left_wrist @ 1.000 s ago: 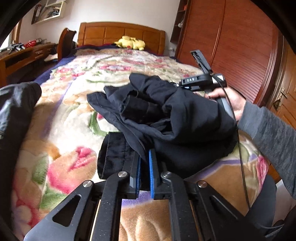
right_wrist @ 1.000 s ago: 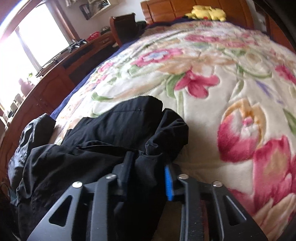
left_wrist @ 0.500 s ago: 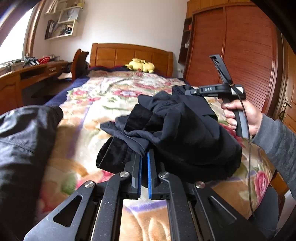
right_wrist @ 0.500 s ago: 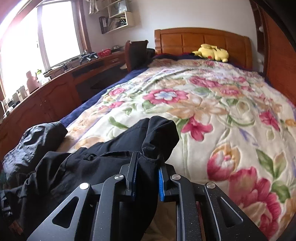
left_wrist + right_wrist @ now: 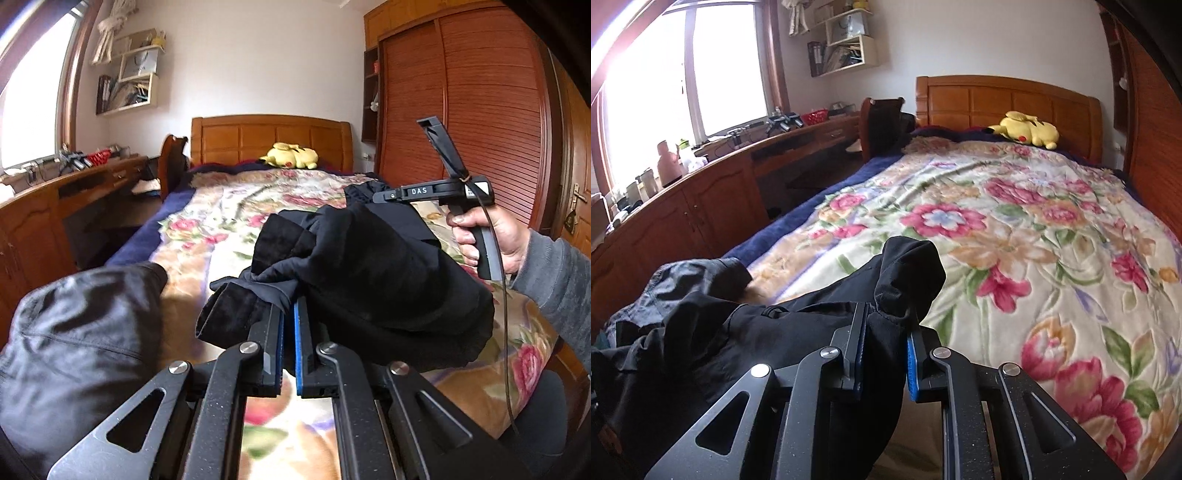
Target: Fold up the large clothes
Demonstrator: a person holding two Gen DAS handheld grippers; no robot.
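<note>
Tools left (image 5: 288,325) and right (image 5: 884,332) both clamp black garment (image 5: 369,266); dark jacket (image 5: 74,332) just beside; plush (image 5: 1027,129) far.

left gripper (image 5: 289,325): jaws clamped on black garment (image 5: 369,266) | right gripper (image 5: 884,339): jaws pinching garment fold | right hand (image 5: 491,236): gripping handle

Open floral blanket (image 5: 1015,236) ahead; dark jacket (image 5: 77,332) heaped left.

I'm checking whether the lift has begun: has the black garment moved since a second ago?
Yes. In the left wrist view the black garment, clamped in the left gripper and right gripper, has risen toward the headboard, bunched off the floral blanket.
</note>
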